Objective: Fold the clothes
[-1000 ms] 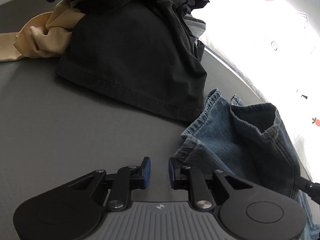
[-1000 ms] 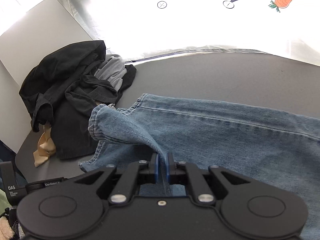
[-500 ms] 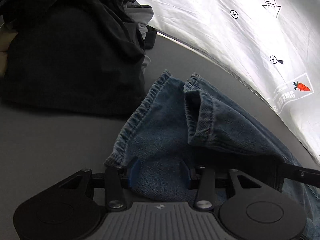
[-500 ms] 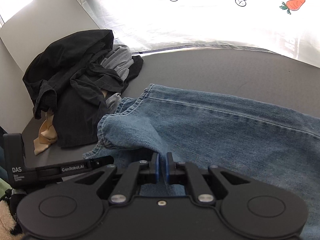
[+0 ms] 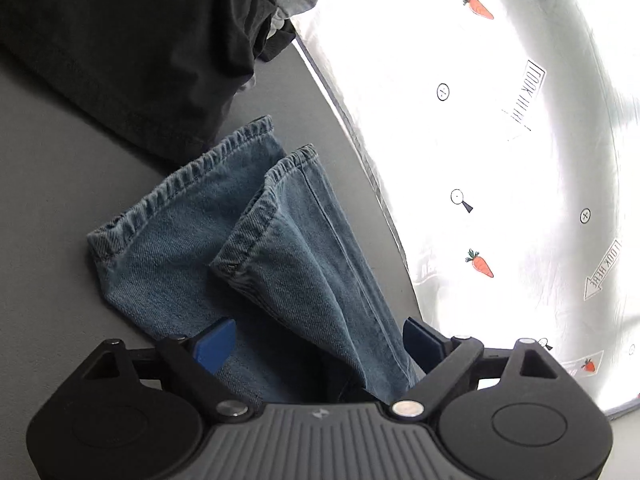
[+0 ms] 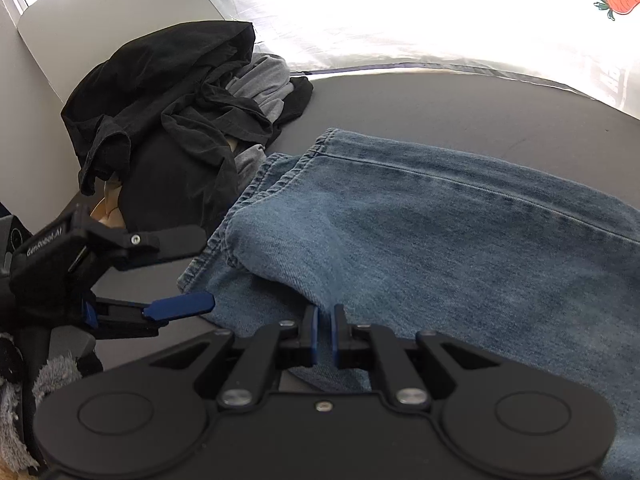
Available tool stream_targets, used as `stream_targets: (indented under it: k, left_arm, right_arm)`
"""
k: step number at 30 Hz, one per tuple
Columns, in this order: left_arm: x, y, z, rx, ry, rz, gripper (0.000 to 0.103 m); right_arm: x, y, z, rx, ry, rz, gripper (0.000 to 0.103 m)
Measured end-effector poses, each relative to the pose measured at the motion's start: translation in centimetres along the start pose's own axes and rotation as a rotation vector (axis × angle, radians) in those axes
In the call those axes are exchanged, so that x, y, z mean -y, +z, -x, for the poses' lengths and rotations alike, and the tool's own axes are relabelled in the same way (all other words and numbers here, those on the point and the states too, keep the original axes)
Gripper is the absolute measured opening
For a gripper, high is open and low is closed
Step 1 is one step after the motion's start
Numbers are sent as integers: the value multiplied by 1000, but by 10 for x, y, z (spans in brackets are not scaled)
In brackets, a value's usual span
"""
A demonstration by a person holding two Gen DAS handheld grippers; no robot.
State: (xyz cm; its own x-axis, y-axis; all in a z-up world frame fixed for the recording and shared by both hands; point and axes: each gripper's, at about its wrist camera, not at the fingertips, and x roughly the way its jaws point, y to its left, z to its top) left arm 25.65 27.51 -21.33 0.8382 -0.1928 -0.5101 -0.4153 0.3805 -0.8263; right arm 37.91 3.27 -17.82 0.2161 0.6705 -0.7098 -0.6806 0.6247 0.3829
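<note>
Blue jeans [image 6: 460, 232] lie across the dark grey table [image 6: 480, 108], their leg ends pointing at the clothes pile. My right gripper [image 6: 325, 322] is shut on a raised fold of the upper leg. My left gripper [image 5: 316, 340] is open wide, its blue pads on either side of the two leg ends [image 5: 208, 248]; the denim lies between its fingers. The left gripper also shows in the right wrist view [image 6: 176, 272], open at the hem edge.
A pile of black clothes [image 6: 168, 112] with a grey garment [image 6: 260, 80] sits at the far left of the table, close to the jeans' hems. A white printed cloth [image 5: 500, 140] hangs along the table's far edge. A beige garment [image 6: 108, 200] lies under the pile.
My left gripper has opened wide and moved right and forward, from the bare table onto the jeans' leg ends. My right gripper has stayed shut on the fold, which sits lower.
</note>
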Motion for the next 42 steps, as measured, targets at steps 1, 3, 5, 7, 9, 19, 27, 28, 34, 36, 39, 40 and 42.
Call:
stream_targets:
  k: [1,3,5,7,9,19,27,28,34,36,39,40,42]
  left_arm:
    - [0,1,-8,-12,13,-3,91]
    - [2,3,-22,-44,25,-12,91]
    - [5,4,-35,-47,19,6,91]
    - [7,8,-45,-22,15,38,90]
    - [7,14,-52,5,19,95,89]
    - [57,20,-42,181,265,-154,7]
    - [65,-8,1,252,430,-416,8]
    - [51,-7,0,236,459,-392,9]
    - [9,-6,15,207,479,-312,19]
    - [22,-3,18,225,475,-363,24]
    - [36,0,24,272,555,-454,38]
    - [40,2,27,292,593,-484,38]
    - [45,7,34,332,662,-505,41]
  right_arm:
    - [1,1,1,5,2,-10,6]
    - [4,2,3,13,12,-36,6]
    - [6,3,5,19,15,-41,6]
    - [5,3,7,24,8,-28,5]
    - [4,3,8,25,4,-18,5]
    - [-2,-5,11,9,-9,34,2]
    - [-20,-17,16,-20,-14,165,2]
    - [-21,-20,16,-32,-20,181,2]
    - [-16,-46,22,-96,-103,276,6]
    - [-7,-55,32,-94,-156,274,10]
    - [13,-67,52,-76,-242,236,28]
    - [24,-68,61,-57,-275,192,30]
    - [46,-70,80,-18,-342,102,33]
